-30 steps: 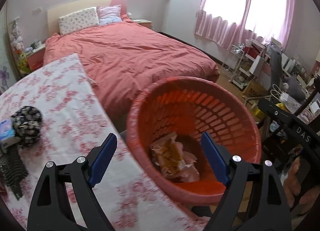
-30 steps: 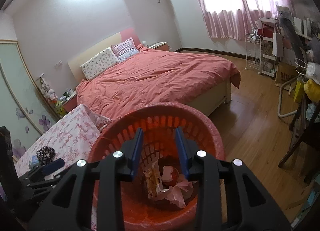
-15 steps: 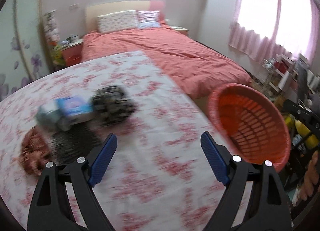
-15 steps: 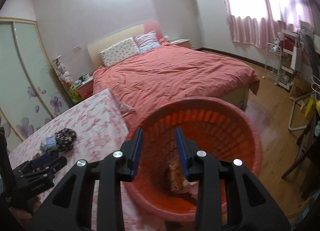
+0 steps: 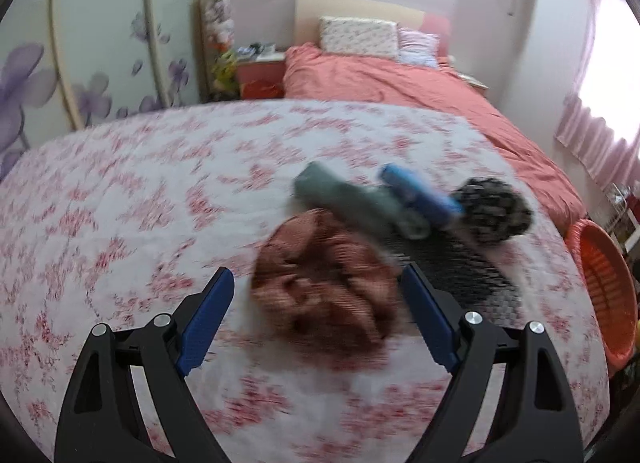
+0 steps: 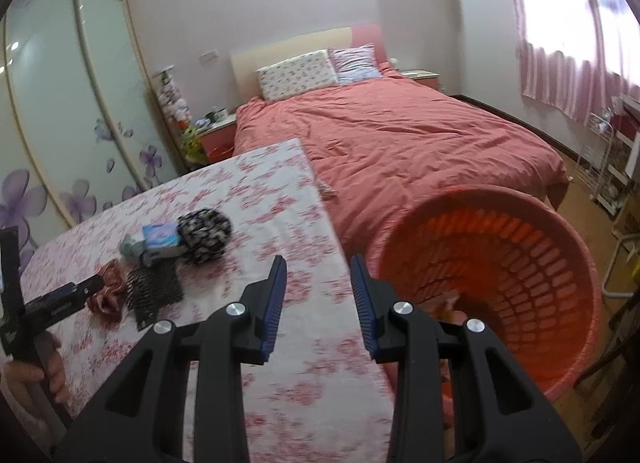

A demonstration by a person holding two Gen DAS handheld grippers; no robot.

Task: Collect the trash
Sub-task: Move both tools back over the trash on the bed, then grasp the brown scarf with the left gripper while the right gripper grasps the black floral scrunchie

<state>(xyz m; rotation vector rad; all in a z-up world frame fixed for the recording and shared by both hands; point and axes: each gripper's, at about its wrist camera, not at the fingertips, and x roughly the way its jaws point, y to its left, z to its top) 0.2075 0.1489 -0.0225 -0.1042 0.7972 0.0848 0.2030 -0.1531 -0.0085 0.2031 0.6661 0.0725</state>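
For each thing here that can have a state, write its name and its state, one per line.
Left gripper: open, empty, above the reddish crumpled wrapper.
Right gripper: partly open, empty.
Orange basket: tilted, some trash inside.
Blue packet: lying on the table.
Wardrobe doors: closed.

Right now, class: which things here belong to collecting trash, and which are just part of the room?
Job: orange basket; the table pile, namely reddish crumpled scrap, blue packet, black mesh piece; left gripper.
Room: bed, pillows, curtains, wardrobe.
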